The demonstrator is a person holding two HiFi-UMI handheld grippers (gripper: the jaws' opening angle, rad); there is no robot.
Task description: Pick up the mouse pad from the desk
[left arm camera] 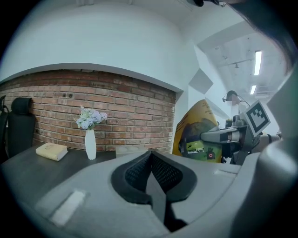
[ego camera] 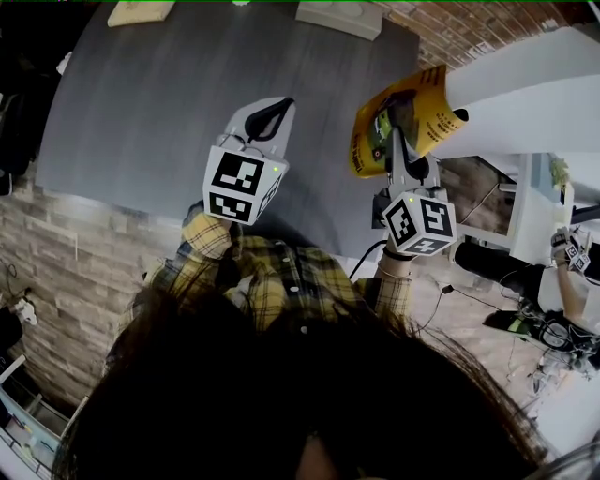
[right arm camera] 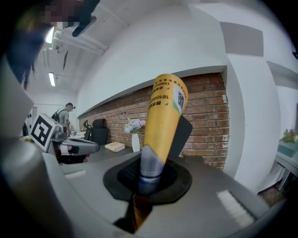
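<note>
The mouse pad (ego camera: 403,117) is yellow with a green picture and print, curled into a loose roll. It is lifted off the dark desk (ego camera: 141,103) beyond the desk's right edge. My right gripper (ego camera: 398,142) is shut on its lower edge, and in the right gripper view the mouse pad (right arm camera: 163,111) rises steeply from between the pads. My left gripper (ego camera: 272,117) hovers over the desk to the left of the pad, shut with nothing between its pads (left arm camera: 139,169). From the left gripper view the mouse pad (left arm camera: 198,132) shows at the right.
A book (left arm camera: 51,151), a white vase of flowers (left arm camera: 90,139) and a grey box (ego camera: 339,17) stand along the desk's far side by the brick wall. A dark chair (left arm camera: 18,125) stands at the left. A white wall (ego camera: 525,94) lies to the right.
</note>
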